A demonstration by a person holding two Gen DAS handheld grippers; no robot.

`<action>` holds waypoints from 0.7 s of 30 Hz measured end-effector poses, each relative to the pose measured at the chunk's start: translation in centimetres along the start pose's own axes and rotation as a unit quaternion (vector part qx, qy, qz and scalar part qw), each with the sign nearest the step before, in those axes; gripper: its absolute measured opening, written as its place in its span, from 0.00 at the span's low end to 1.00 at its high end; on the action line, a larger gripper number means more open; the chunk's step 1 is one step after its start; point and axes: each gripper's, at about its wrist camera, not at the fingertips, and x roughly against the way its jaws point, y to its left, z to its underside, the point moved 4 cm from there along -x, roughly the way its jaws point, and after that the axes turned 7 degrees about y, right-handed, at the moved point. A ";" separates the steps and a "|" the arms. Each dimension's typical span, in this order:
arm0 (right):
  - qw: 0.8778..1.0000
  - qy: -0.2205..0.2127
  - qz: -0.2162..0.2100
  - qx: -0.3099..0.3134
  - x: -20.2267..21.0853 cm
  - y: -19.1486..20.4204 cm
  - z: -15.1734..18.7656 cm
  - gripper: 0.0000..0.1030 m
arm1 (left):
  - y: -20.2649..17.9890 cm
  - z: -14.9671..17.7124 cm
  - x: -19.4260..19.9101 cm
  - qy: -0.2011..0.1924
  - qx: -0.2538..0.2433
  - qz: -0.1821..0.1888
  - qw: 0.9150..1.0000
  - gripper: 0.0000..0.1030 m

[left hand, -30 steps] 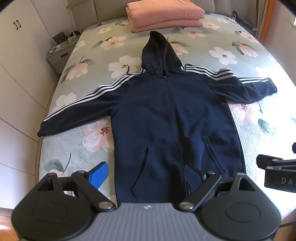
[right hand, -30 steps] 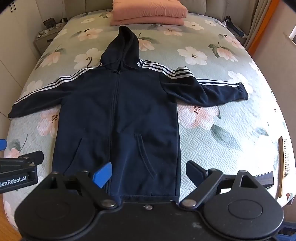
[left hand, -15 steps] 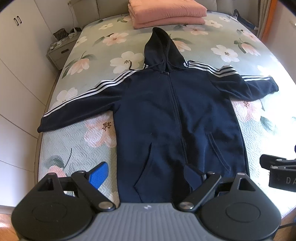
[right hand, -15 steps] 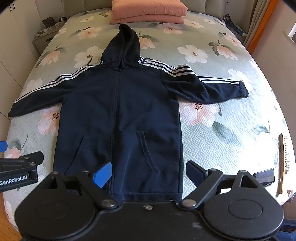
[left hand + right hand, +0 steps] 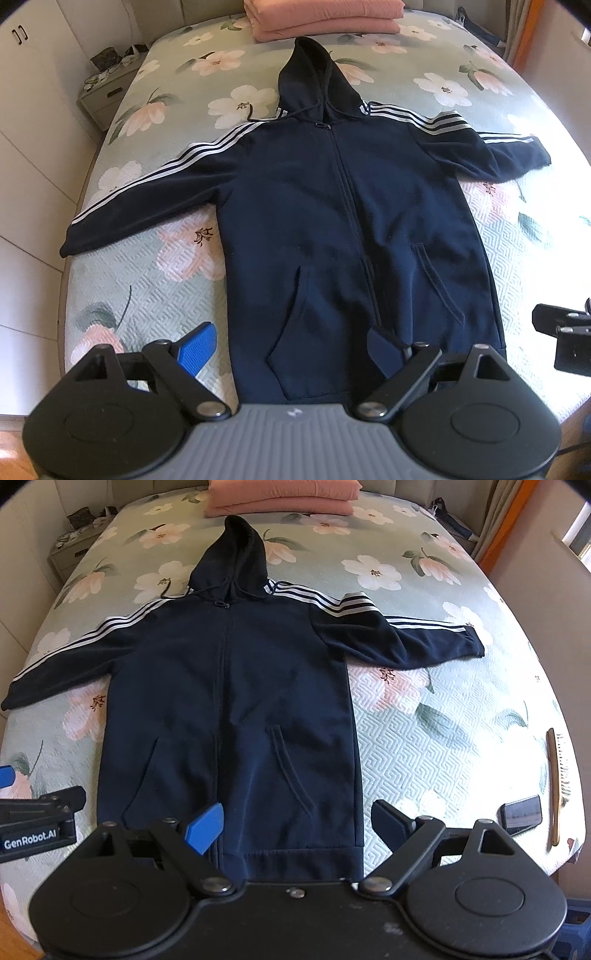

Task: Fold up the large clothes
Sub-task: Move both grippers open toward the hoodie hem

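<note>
A navy zip hoodie (image 5: pixel 343 221) with white sleeve stripes lies flat, front up, on the floral bed (image 5: pixel 147 288), sleeves spread and hood pointing away. It also shows in the right wrist view (image 5: pixel 229 709). My left gripper (image 5: pixel 290 349) is open and empty above the hem's left part. My right gripper (image 5: pixel 297 821) is open and empty above the hem's right part. Each gripper shows at the edge of the other's view.
A folded pink blanket (image 5: pixel 325 16) lies at the bed's head. A nightstand (image 5: pixel 107 88) stands at the far left. A phone (image 5: pixel 521 814) and a wooden comb (image 5: pixel 556 786) lie near the bed's right front corner. White cupboards line the left wall.
Both grippers have moved forward and lower toward the hoodie's hem, so the hoodie looks larger. Both stay open. The hoodie has not moved.
</note>
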 end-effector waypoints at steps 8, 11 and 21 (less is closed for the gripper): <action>1.000 0.004 0.003 -0.006 0.0 0.2 0.2 1.00 | 0.3 0.1 -0.5 0.020 -0.011 -0.004 1.000 0.88; 1.000 0.004 0.006 -0.002 -0.5 0.0 0.0 1.00 | 0.2 0.1 -1.0 0.024 -0.005 -0.010 1.000 0.88; 1.000 -0.012 -0.002 0.009 -4.0 -3.0 -3.2 1.00 | -3.5 -2.6 -3.3 0.008 0.009 -0.014 1.000 0.88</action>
